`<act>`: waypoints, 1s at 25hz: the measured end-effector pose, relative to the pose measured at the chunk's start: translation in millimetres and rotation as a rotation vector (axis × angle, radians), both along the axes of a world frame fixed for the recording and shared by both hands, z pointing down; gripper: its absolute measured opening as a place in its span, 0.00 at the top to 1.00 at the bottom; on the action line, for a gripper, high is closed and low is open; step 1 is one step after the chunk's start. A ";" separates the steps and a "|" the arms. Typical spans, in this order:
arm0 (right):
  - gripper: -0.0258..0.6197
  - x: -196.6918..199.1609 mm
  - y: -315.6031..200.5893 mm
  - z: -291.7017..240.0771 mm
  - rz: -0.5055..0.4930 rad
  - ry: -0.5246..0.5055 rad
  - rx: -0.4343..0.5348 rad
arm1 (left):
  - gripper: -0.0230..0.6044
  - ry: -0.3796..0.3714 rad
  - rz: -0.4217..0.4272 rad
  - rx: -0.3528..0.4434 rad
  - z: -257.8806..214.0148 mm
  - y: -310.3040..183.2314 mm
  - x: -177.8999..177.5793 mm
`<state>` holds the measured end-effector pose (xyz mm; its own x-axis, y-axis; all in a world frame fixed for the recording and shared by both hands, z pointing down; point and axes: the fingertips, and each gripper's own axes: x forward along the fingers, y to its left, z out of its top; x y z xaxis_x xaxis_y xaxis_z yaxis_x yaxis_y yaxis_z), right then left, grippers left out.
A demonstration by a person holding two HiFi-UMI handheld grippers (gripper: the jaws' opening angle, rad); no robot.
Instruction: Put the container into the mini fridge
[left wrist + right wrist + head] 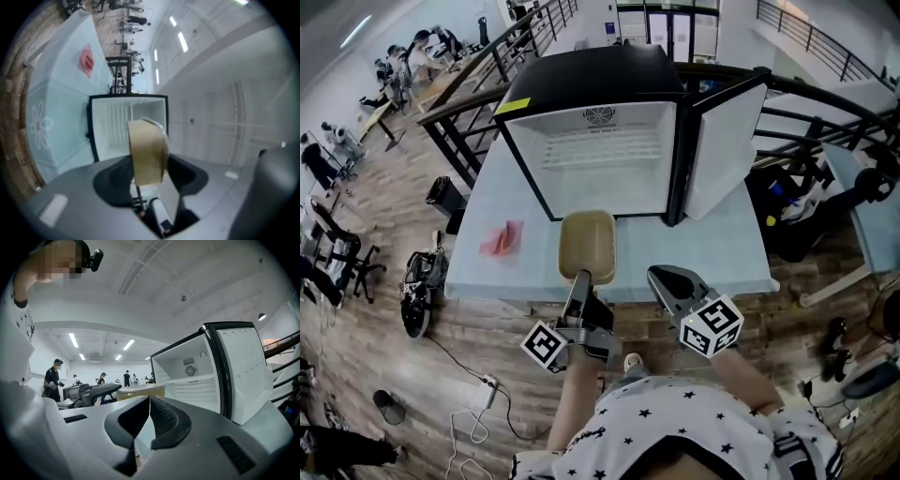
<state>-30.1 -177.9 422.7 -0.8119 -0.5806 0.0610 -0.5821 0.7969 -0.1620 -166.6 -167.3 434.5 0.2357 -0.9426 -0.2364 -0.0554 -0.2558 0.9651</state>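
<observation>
A tan, shallow container [587, 246] hangs level just above the pale blue table [722, 253], right in front of the open mini fridge [600, 150]. My left gripper [581, 278] is shut on the container's near rim. In the left gripper view the container [147, 152] shows edge-on between the jaws of my left gripper [149, 180], with the fridge's white inside [119, 124] behind it. My right gripper [662, 277] hovers at the table's near edge, to the right of the container, shut and holding nothing. The right gripper view shows its fingers [161, 420] together, and the container [140, 391] to their left.
The fridge door [724, 150] swings open to the right. A pink cloth-like thing [502, 238] lies on the table's left part. A dark railing [487, 66] runs behind the table. Bags, cables and a power strip [487, 384] lie on the wooden floor at the left.
</observation>
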 end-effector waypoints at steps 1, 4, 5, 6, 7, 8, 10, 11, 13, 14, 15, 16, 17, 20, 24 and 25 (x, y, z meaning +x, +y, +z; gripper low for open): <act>0.93 -3.5 -6.9 0.2 0.004 0.000 0.001 | 0.60 0.001 0.005 -0.001 0.4 -8.2 -3.4; 0.93 -14.5 -27.7 0.6 0.013 0.002 0.003 | 0.60 0.000 0.020 -0.002 1.0 -31.9 -13.6; 0.93 -18.5 -34.6 1.0 0.016 0.003 0.004 | 0.60 0.000 0.024 -0.003 1.2 -39.6 -17.3; 0.93 -22.7 -41.5 1.9 0.019 0.004 0.005 | 0.60 0.001 0.029 -0.003 1.6 -47.4 -21.4; 0.93 -26.8 -48.2 3.1 0.024 0.006 0.006 | 0.60 0.001 0.033 -0.003 2.3 -55.2 -25.7; 0.93 -30.6 -54.7 4.7 0.029 0.008 0.006 | 0.60 -0.001 0.038 -0.003 3.4 -62.9 -30.0; 0.93 -37.3 -66.6 7.7 0.042 0.012 0.007 | 0.60 -0.002 0.051 -0.004 4.6 -77.7 -37.3; 0.93 -40.3 -71.7 8.8 0.048 0.013 0.006 | 0.60 -0.001 0.058 -0.002 4.2 -84.3 -40.1; 0.93 -45.3 -80.0 10.1 0.059 0.015 0.006 | 0.60 -0.001 0.070 0.001 3.1 -95.8 -44.5; 0.93 -47.4 -83.0 10.7 0.063 0.017 0.006 | 0.60 -0.003 0.073 0.003 3.0 -101.2 -46.8; 0.93 -49.1 -85.4 11.6 0.066 0.021 0.004 | 0.60 -0.005 0.076 0.004 3.1 -106.5 -49.0; 0.93 -50.5 -87.1 12.9 0.069 0.024 0.002 | 0.60 -0.006 0.078 0.004 3.0 -111.7 -51.0; 0.93 -51.2 -88.2 14.4 0.073 0.029 -0.003 | 0.60 -0.004 0.081 0.005 2.3 -116.4 -52.5; 0.93 -50.5 -90.3 19.8 0.089 0.040 -0.019 | 0.60 0.003 0.089 0.015 -1.9 -126.1 -54.7; 0.93 -51.0 -99.7 23.5 0.097 0.041 -0.032 | 0.60 0.009 0.084 0.025 -6.6 -140.2 -56.8; 0.93 -51.4 -101.9 24.2 0.095 0.040 -0.034 | 0.60 0.010 0.084 0.024 -7.0 -143.9 -56.5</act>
